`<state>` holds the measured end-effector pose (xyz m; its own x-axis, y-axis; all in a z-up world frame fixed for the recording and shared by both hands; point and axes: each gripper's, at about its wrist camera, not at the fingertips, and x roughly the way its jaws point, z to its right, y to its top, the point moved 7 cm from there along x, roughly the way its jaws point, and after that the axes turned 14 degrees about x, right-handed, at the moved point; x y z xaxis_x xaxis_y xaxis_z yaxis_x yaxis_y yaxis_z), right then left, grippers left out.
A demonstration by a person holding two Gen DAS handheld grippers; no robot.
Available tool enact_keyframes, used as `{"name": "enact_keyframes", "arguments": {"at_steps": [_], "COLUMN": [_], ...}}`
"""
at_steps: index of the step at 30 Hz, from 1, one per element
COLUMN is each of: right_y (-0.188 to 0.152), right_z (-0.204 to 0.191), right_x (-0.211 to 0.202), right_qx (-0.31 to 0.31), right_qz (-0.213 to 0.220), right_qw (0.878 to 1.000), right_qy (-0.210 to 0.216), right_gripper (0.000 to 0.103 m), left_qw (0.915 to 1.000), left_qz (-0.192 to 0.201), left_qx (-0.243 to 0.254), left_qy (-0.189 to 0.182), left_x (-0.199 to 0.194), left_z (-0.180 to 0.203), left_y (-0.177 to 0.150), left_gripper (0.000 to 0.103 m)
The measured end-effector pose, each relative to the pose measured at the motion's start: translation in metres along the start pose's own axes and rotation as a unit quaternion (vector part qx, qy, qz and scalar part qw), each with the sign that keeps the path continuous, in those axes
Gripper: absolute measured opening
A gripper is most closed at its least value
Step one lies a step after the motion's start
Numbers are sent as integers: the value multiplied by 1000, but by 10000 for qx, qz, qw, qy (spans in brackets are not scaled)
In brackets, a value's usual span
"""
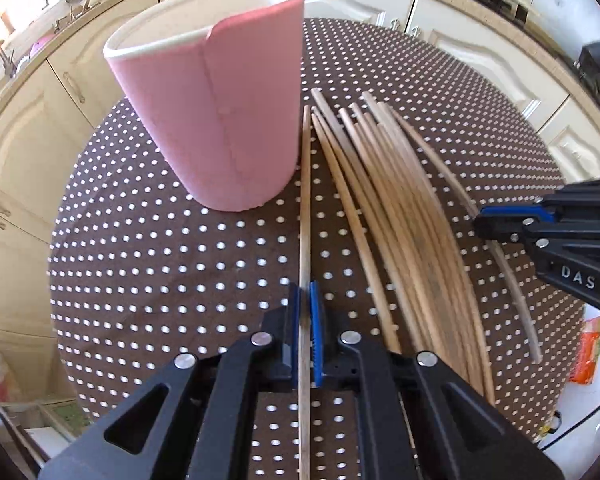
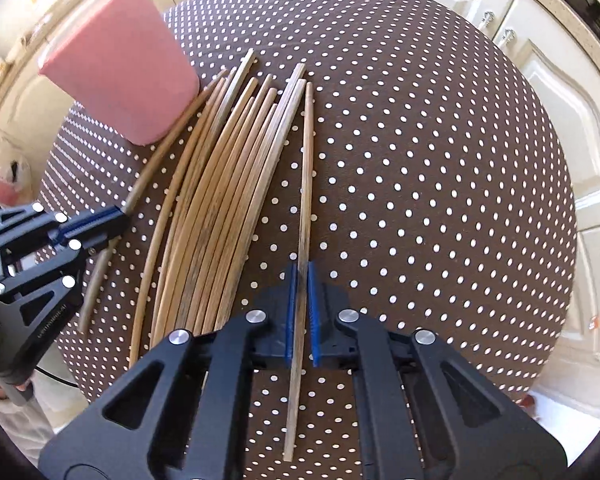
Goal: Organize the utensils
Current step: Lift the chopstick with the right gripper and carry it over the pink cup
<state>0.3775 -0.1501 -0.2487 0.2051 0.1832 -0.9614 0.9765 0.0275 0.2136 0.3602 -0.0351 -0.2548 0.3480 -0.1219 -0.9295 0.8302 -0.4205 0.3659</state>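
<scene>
While both grippers point down at the dotted table, the two views show this:

Left wrist view, left gripper point(image 1: 305, 300): its blue pads are closed on one chopstick point(image 1: 305, 216), narrow, with the stick running straight between them.
Left wrist view, held chopstick: it lies apart from the others, on their left side, and its far end is just beside the pink cup point(image 1: 216, 120).
Left wrist view, pink cup: it stands upright on the brown tablecloth point(image 1: 140, 248) with white dots, at the left of the sticks.
Left wrist view, pile of chopsticks point(image 1: 400, 208): many wooden sticks lie side by side, fanned out, in the middle of the table.
Left wrist view, right gripper point(image 1: 480, 220): it comes in from the right edge, its tip at the outermost stick point(image 1: 512, 280) of the fan; the fingers look closed.

Right wrist view, right gripper point(image 2: 302, 292): the pads are narrow and pinch a single stick point(image 2: 306, 184), which passes between them.
Right wrist view, this stick: it lies at the right side of the pile point(image 2: 220, 200), a little apart from it.
Right wrist view, cup point(image 2: 120, 76): it is at the upper left, touching the far ends of the leftmost sticks.
Right wrist view, left gripper point(image 2: 120, 216): it enters from the left edge, closed on a stick at the left of the pile.
Right wrist view, background: cream cabinet doors point(image 2: 548, 92) stand behind the table.
</scene>
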Motion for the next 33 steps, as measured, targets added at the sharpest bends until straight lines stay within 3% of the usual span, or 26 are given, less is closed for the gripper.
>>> {"name": "enact_keyframes", "arguments": {"at_steps": [7, 13, 19, 22, 25, 33], "right_y": [-12, -16, 3, 23, 47, 97], "right_z": [21, 26, -7, -30, -50, -94], "right_x": [-42, -108, -170, -192, -199, -199], "right_qx": [225, 218, 51, -97, -74, -18], "right_qz": [604, 1448, 2497, 3116, 3594, 4461], "right_qw": [9954, 9784, 9460, 9257, 9036, 8593], "right_qy": [715, 1456, 2064, 2145, 2329, 2500], "right_gripper": [6, 6, 6, 6, 6, 6], "left_qw": [9961, 9801, 9468, 9272, 9104, 8648], "left_qz": [864, 1954, 3202, 3712, 4059, 4812], "left_qx": [17, 169, -234, -512, -797, -1322], "left_qy": [-150, -302, -207, -17, 126, 557], "left_x": [-36, -94, -159, -182, -194, -195], "left_z": [19, 32, 12, -6, -28, -83], "left_y": [-5, 2, 23, 33, 43, 71], "left_gripper": [5, 5, 5, 5, 5, 5]}}
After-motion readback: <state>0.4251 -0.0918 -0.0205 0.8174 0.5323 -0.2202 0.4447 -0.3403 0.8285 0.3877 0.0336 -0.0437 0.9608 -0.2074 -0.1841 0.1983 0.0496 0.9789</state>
